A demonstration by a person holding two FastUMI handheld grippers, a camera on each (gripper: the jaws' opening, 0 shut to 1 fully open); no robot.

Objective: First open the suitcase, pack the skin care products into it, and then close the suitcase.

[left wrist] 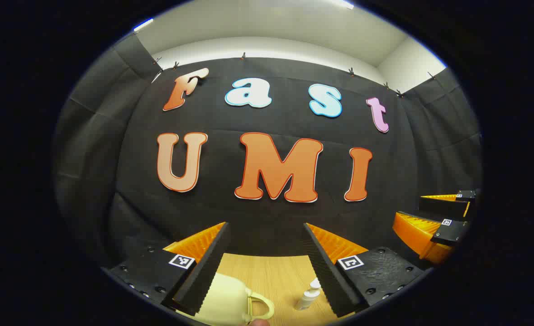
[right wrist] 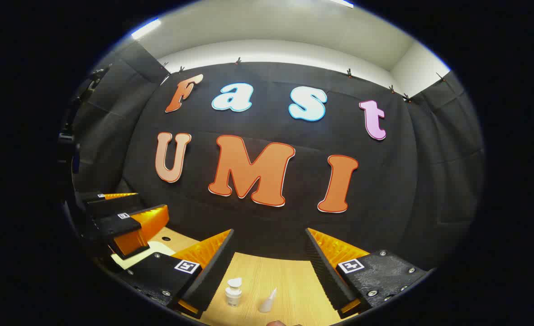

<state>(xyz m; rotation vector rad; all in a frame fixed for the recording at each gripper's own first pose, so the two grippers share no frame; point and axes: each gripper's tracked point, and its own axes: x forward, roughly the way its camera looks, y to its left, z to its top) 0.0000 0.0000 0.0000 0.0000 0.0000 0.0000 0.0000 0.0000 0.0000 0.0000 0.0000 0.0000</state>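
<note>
Hovering above wooden table point(left wrist: 271, 271) | left gripper point(left wrist: 264, 262) gaping wide, gripping nothing | right gripper point(right wrist: 269, 267) likewise | cream suitcase point(left wrist: 224, 301) lying closed beneath left gripper, handle point(left wrist: 260, 305) facing rightward | pump bottle point(right wrist: 233, 292), tube point(right wrist: 268, 301) standing under right gripper

The tabletop point(left wrist: 267, 271) looks like pale wood with a fine straight grain and a matt finish. The suitcase point(left wrist: 228, 299) is smooth cream plastic with a soft sheen, handle included. The small bottle point(left wrist: 307, 296) and the pump bottle point(right wrist: 233, 292) look like glossy white plastic. The left gripper point(left wrist: 264, 258) has ridged orange plastic fingers, faced with matt black ribbed pads point(left wrist: 203, 271).
</note>
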